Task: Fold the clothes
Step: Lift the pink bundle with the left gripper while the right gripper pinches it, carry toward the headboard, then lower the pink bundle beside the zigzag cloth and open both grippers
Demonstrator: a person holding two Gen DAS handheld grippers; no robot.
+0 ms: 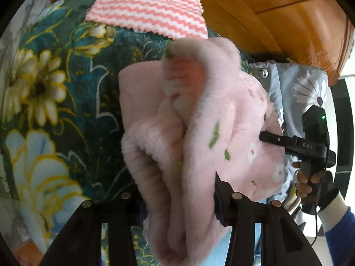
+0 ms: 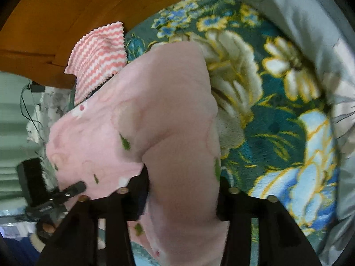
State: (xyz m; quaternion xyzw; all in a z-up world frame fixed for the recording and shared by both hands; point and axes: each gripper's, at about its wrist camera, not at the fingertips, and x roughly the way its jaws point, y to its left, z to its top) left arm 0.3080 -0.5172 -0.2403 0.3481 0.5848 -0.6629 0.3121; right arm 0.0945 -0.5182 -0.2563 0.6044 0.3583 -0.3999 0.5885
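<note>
Floral blanket (image 1: 44,102) below, pink fleece garment (image 1: 177,137) apparently bunched within both claws

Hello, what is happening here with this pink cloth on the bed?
A person is folding a fluffy pink fleece garment with small flowers and green leaves over a dark green floral blanket. The left hand-held gripper and the right hand-held gripper each grip a bunched part of it, so it hangs lifted between them, not yet folded flat. A pink-and-white zigzag striped cloth lies behind, near an orange wooden headboard.
</note>
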